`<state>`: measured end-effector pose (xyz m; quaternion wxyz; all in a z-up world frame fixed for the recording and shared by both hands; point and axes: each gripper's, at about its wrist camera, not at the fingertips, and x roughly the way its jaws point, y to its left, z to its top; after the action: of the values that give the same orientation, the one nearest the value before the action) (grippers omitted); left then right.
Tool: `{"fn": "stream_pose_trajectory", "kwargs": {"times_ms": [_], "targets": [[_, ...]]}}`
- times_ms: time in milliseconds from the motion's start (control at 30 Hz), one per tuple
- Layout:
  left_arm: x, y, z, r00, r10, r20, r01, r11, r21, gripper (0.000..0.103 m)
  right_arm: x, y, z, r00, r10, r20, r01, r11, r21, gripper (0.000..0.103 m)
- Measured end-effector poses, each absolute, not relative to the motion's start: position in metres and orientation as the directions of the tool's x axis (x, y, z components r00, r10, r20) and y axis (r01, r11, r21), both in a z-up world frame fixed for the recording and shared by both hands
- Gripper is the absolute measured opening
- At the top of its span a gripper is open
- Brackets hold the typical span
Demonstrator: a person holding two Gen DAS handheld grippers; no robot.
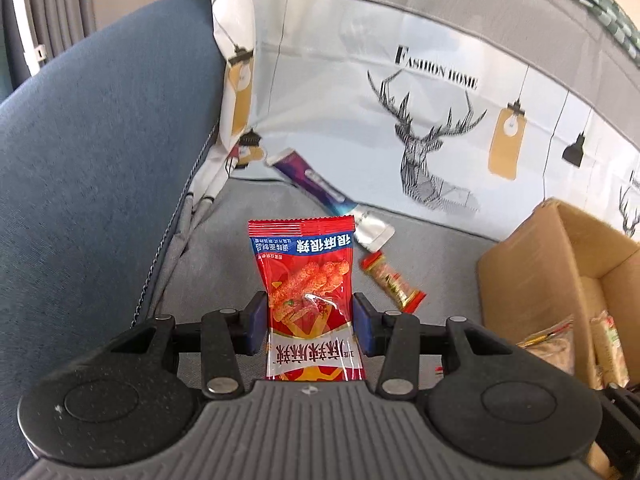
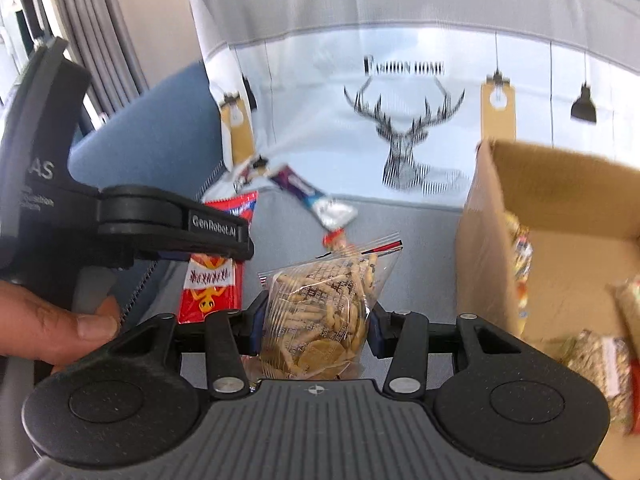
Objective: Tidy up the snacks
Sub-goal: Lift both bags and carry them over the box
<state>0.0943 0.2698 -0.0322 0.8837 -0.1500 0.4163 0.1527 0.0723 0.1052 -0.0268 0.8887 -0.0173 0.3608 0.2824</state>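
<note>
My left gripper (image 1: pixel 310 316) is shut on a red spicy-snack packet (image 1: pixel 308 276), which stands upright between the blue pads above the grey sofa seat. In the right wrist view my right gripper (image 2: pixel 316 320) is shut on a clear zip bag of cracker sticks (image 2: pixel 324 304). To its left, the left gripper (image 2: pixel 180 224) carries the red packet (image 2: pixel 214 280); a person's hand (image 2: pixel 52 328) grips its handle. An open cardboard box (image 2: pixel 500 184) with several snack packs inside stands at the right, also visible as the box (image 1: pixel 536 248) in the left wrist view.
A purple and white pouch (image 1: pixel 308 180) and a small red-gold snack (image 1: pixel 394 280) lie on the seat near the backrest. A deer-print cloth (image 1: pixel 424 152) covers the sofa back. The blue armrest (image 1: pixel 100 140) rises at the left.
</note>
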Motion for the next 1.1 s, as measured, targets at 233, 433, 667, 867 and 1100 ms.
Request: {"fn": "stream_pose_trajectory", "kwargs": {"times_ms": [233,433,667,867,1100], "targets": [[0.085,0.256,0.007,0.742,0.169,-0.649,-0.399,0.889,-0.225,0.048,0.062,0.072,0.006,0.652,0.551,-0.521,-0.547,0.817,0.179,0.049],[0.082,0.222,0.036,0.855,0.14,-0.499,-0.315,0.905,-0.286,0.048,0.054,0.03,0.034,0.739,0.567,-0.363,-0.558,0.818,0.141,0.049],[0.09,0.177,0.048,0.918,0.026,-0.395,-0.173,0.924,-0.341,0.048,0.067,-0.025,0.05,0.838,0.482,-0.256,-0.465,0.876,0.128,0.049],[0.093,0.131,0.055,0.94,-0.071,-0.335,-0.038,0.95,-0.309,0.048,0.09,-0.069,0.042,0.889,0.353,-0.291,-0.323,0.935,0.147,0.049],[0.097,0.089,0.047,0.926,-0.163,-0.34,0.069,0.96,-0.272,0.048,0.096,-0.112,0.036,0.941,0.205,-0.27,-0.15,0.966,0.212,0.049]]}}
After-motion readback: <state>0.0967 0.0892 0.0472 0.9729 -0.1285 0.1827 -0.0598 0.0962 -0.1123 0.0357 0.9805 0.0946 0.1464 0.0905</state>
